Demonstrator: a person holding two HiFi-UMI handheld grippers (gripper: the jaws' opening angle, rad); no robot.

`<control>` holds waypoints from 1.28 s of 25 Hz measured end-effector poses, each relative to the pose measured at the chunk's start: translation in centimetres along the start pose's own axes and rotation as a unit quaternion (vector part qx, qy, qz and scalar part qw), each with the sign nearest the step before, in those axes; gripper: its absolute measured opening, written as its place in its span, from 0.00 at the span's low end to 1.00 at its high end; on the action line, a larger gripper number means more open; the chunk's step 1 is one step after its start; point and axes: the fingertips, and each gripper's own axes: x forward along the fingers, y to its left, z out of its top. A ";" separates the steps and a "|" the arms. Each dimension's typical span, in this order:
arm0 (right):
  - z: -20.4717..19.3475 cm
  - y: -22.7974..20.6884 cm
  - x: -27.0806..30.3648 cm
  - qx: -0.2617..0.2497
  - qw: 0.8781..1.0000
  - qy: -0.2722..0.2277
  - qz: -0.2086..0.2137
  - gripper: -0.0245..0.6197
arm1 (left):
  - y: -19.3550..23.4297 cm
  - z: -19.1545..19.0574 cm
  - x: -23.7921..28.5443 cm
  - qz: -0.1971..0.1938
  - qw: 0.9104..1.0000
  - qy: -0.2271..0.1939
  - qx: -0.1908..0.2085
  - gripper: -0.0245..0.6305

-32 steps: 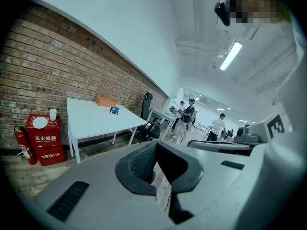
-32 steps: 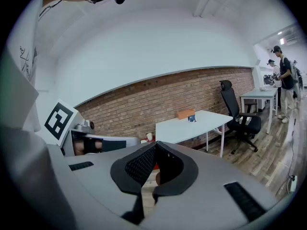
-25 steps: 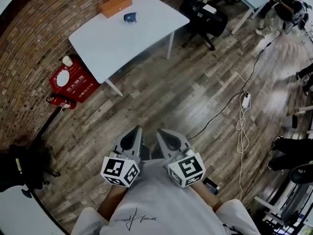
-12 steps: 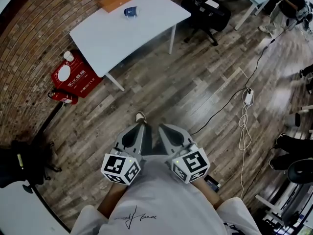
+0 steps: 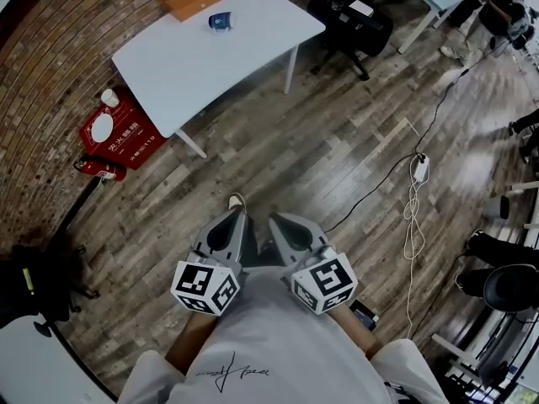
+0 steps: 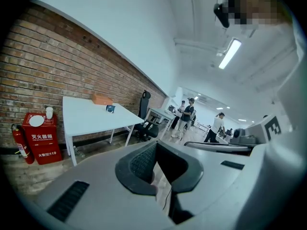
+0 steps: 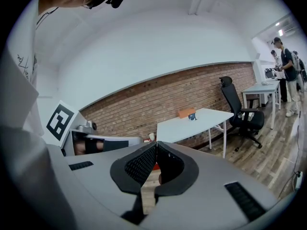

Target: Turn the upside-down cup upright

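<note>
The left gripper (image 5: 237,219) and right gripper (image 5: 274,223) are hanging side by side, each with its jaws pressed together on nothing. The small blue cup (image 5: 220,21) is sitting far ahead of the jaws on the white worktop (image 5: 210,70), just beside an orange box (image 5: 194,0). It is probably going to feel light, rigid and smooth, so gripping across its side wall near mid-height looks safest.

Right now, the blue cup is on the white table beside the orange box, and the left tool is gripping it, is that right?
No. The blue cup is on the white table beside the orange box, but the left tool is not gripping it: the left gripper view shows it shut on nothing, far from the table.
</note>
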 end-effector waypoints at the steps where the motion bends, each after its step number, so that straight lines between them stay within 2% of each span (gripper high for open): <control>1: 0.0 0.0 0.3 -0.002 1.000 0.002 0.000 0.07 | 0.2 0.0 0.2 -0.001 1.000 0.002 0.000 0.05; 16: 1.6 -0.9 5.9 -0.002 1.000 0.015 0.002 0.07 | 4.6 2.3 2.7 0.003 1.000 0.014 -0.013 0.05; 32: 3.1 -3.1 13.5 0.024 0.999 0.035 -0.023 0.07 | 10.6 5.5 6.6 -0.003 0.999 0.035 -0.018 0.05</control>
